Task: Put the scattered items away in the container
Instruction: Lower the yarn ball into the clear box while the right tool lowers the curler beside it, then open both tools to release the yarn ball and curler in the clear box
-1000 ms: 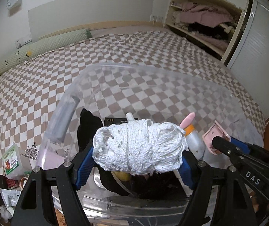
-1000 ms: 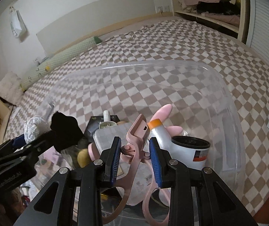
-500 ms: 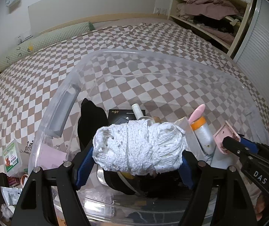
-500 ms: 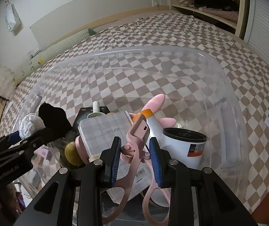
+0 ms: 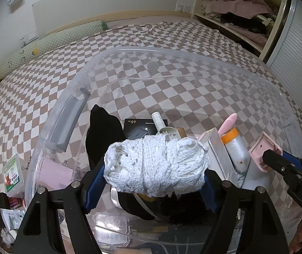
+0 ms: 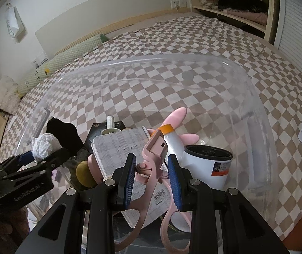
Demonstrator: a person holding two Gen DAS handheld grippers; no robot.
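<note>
- On the checkered bed [image 5: 172, 48]: clear plastic container [image 5: 193, 63], holding a notebook [image 6: 119, 148], a white canister [image 6: 208, 165] and a black cloth [image 5: 102, 135].
- Left tongs [image 5: 154, 185]: spread wide, clamped on a white knitted bundle [image 5: 155, 167], held above the container's near rim.
- Right tongs [image 6: 151, 175]: partly closed on a pink eyelash curler [image 6: 153, 167] at its hinge, over the container's contents.

My left gripper [image 5: 154, 185] sat level, blue-padded fingers [image 5: 94, 187] spread wide, clamped on white crocheted bundle [image 5: 155, 167]. My right gripper [image 6: 151, 174] pointed forward beside it, blue pads narrow-set, pinching pink plastic eyelash curler [image 6: 154, 158] at hinge.
</note>
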